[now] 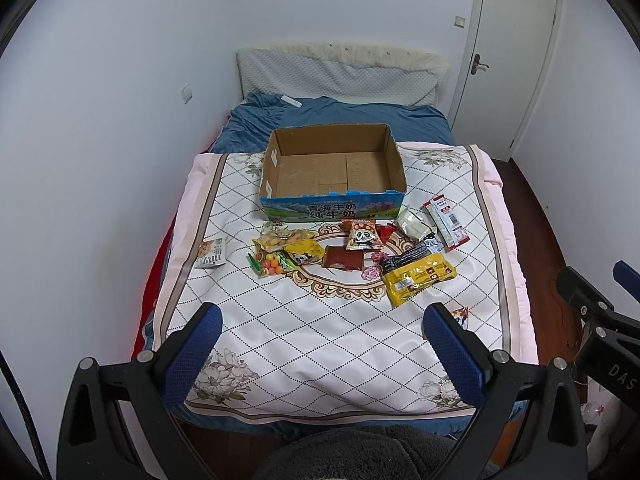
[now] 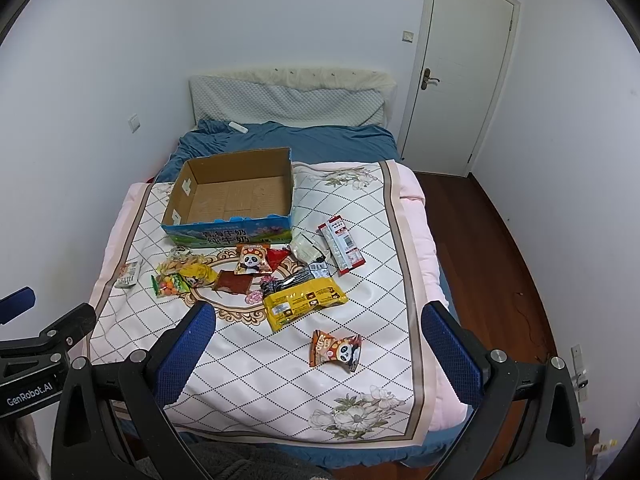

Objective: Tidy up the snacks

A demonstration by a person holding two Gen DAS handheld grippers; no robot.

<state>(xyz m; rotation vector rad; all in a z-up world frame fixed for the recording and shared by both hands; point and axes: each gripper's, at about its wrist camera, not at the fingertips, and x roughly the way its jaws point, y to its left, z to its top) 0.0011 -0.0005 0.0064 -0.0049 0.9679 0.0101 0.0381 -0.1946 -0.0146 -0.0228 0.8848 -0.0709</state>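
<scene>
An empty cardboard box [image 1: 334, 168] [image 2: 236, 194] with a blue printed front stands on the bed. In front of it lies a scatter of snack packets: a yellow packet [image 1: 416, 278] [image 2: 304, 300], a panda packet [image 1: 362, 234] [image 2: 252, 260], a brown packet [image 1: 344, 259] [image 2: 234, 282], a red-and-white stick pack [image 1: 446, 222] [image 2: 342, 250], a candy bag [image 1: 272, 262] [image 2: 170, 285] and a small carton [image 1: 211, 254] [image 2: 129, 274]. A second panda packet [image 2: 336, 349] lies apart, nearer the foot. My left gripper [image 1: 322, 340] and right gripper [image 2: 318, 344] hover open above the foot of the bed, holding nothing.
The bed's quilt [image 1: 320, 340] [image 2: 280, 380] has a diamond pattern; a blue blanket [image 1: 332, 120] and a pillow [image 1: 336, 76] lie at the head. A white wall runs along the left. A closed door [image 2: 460, 80] and wooden floor [image 2: 492, 260] are on the right.
</scene>
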